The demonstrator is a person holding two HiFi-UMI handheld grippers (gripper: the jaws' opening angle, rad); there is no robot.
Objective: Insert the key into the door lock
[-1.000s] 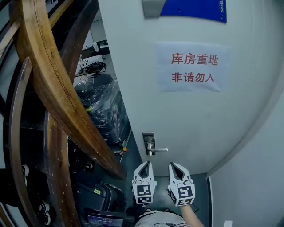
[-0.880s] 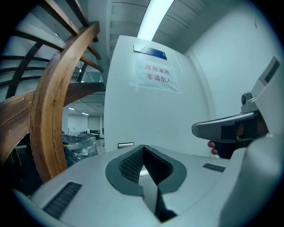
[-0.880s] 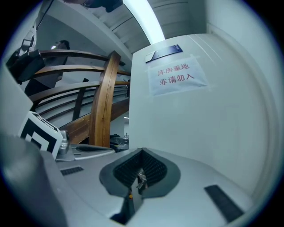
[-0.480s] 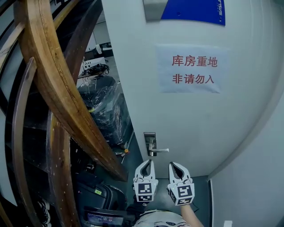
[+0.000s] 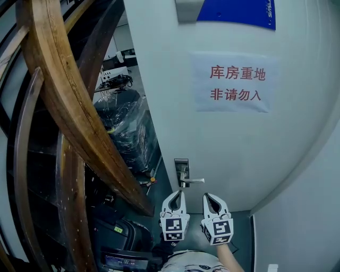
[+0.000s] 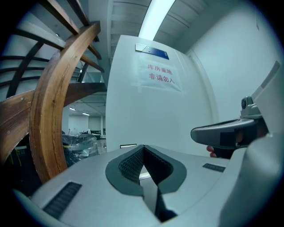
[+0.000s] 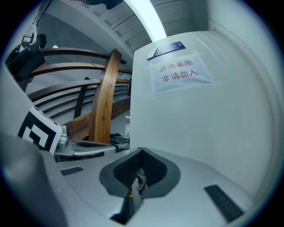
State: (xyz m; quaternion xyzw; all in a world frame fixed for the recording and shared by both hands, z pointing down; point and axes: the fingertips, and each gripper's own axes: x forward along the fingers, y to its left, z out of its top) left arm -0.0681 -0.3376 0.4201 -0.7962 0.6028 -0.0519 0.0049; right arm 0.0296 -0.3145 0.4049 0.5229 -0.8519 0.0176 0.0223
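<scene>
We hold the right tool closed on a small metal piece that we take to be the key. It sits deep between the ribbed pads and is too small to read for certain. The left tool is closed with nothing in it. Both hover side by side just below the door lock, near it but not touching, with the lever handle jutting out above them.

So the key is in hand and the rest is left to do: raising it to the lock, lining it up and pushing it in.

The door is plain, smooth and white, and carries a paper notice and a blue plate. Left of it curve heavy wooden rails, and past the door's edge plastic-wrapped goods stand in the room beyond.
</scene>
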